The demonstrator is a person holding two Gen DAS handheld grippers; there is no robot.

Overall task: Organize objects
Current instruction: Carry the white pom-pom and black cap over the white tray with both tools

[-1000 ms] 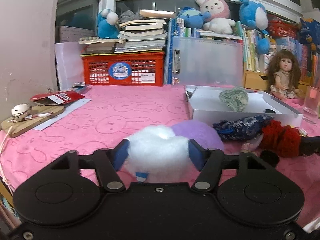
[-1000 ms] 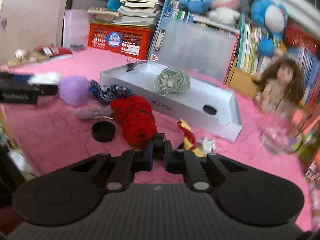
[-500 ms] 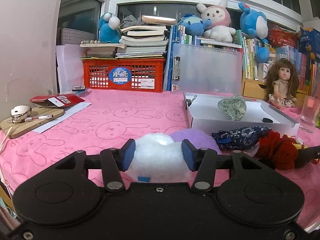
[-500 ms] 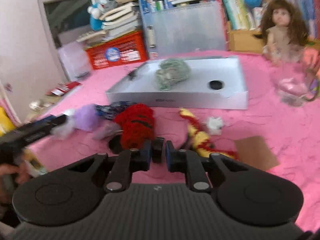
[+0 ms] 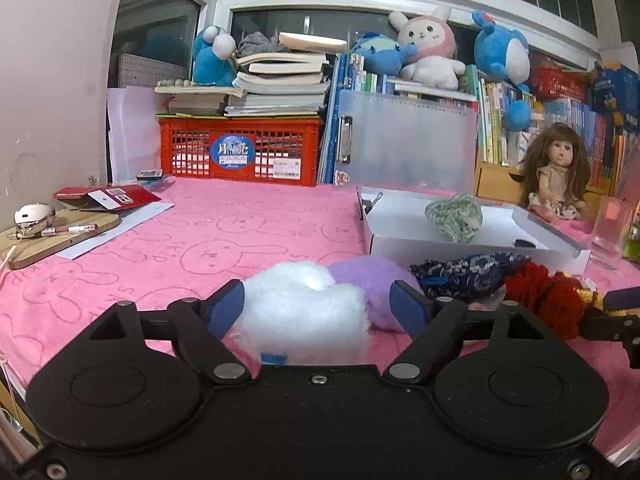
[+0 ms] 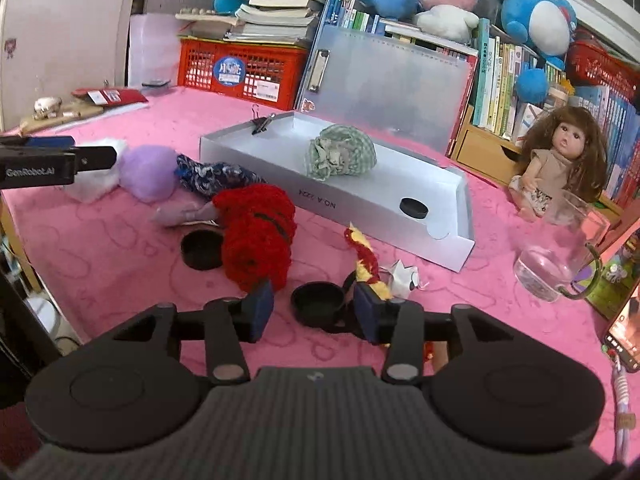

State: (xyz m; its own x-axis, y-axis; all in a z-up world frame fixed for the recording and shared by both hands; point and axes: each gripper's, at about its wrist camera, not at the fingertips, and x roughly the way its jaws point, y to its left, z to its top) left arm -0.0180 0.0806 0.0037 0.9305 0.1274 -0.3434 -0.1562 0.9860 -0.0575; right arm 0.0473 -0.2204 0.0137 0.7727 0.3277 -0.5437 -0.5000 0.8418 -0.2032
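Note:
A white fluffy ball (image 5: 304, 312) lies on the pink cloth between the fingers of my left gripper (image 5: 316, 306). Its jaws are opening and the right pad stands clear of the fluff. A purple ball (image 5: 368, 280) sits just behind it. My right gripper (image 6: 314, 310) is opening too, with a black round cap (image 6: 318, 304) on the cloth between its fingers, not pressed. Beyond it stands the white box (image 6: 440, 240), holding a green checked bundle (image 6: 340, 152) and a second black cap (image 6: 414, 208). A red yarn piece (image 6: 256, 236) lies just left of the right gripper.
Another black cap (image 6: 200, 250), a blue patterned pouch (image 6: 216, 176), a yellow-red knitted piece (image 6: 364, 256) and a white scrap (image 6: 404, 276) lie near the red yarn. A glass mug (image 6: 556, 256), a doll (image 6: 560, 160) and a phone (image 6: 624, 332) stand right. A red crate (image 5: 240, 152) and books line the back.
My left gripper's jaws closed in on the white ball, then spread wide off it. My right gripper went from shut to open, and a black cap now sits between its fingers.

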